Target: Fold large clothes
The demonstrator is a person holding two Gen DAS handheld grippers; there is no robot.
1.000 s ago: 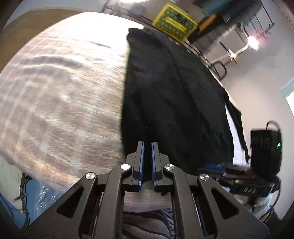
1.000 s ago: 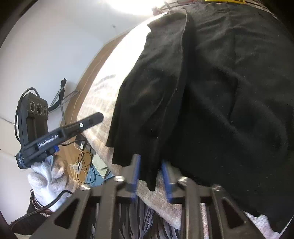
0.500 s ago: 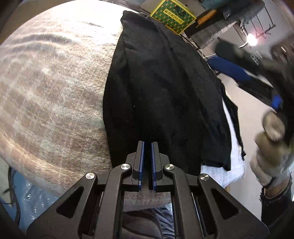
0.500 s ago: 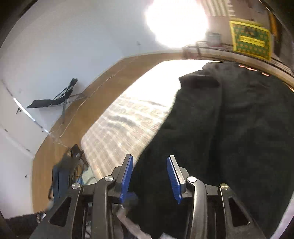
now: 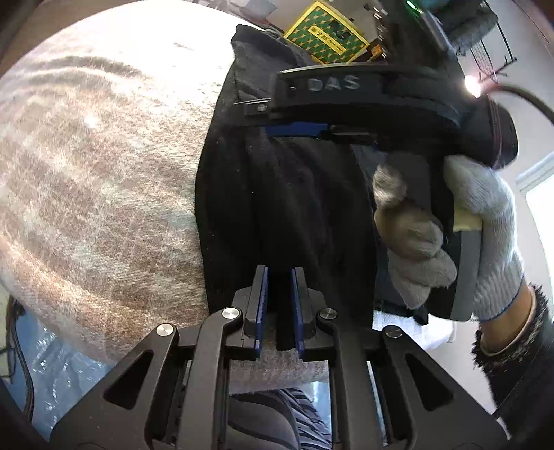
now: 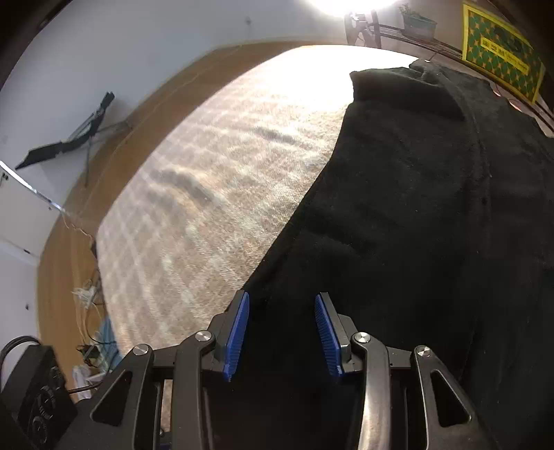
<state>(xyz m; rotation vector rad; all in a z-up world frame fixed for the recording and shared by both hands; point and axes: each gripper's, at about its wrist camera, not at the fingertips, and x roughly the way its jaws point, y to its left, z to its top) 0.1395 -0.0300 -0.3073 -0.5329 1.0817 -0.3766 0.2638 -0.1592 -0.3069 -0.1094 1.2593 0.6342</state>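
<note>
A large black garment [image 5: 284, 207] lies folded lengthwise on a grey-brown checked blanket [image 5: 104, 173]. My left gripper [image 5: 279, 277] is at the garment's near edge. Its jaws are opening, a narrow gap shows, and the dark hem sits between the pads. In the left wrist view a gloved hand [image 5: 484, 235] holds the other tool's black body [image 5: 332, 86] across the garment, farther up. My right gripper [image 6: 282, 318] hovers open over the left edge of the black garment [image 6: 432, 207], with nothing pinched between its blue pads. The blanket [image 6: 214, 194] spreads to its left.
A yellow-green patterned box [image 5: 325, 33] stands beyond the far end. White cloth [image 5: 408, 329] shows under the garment's right side. Cables and blue plastic [image 5: 41, 346] lie on the floor at the left. A black device [image 6: 31, 391] and wooden floor [image 6: 62, 277] are left of the blanket.
The right gripper let go of the hanging black cloth, opened wider and swung across over the garment, into the left wrist view. The left jaws parted slightly.
</note>
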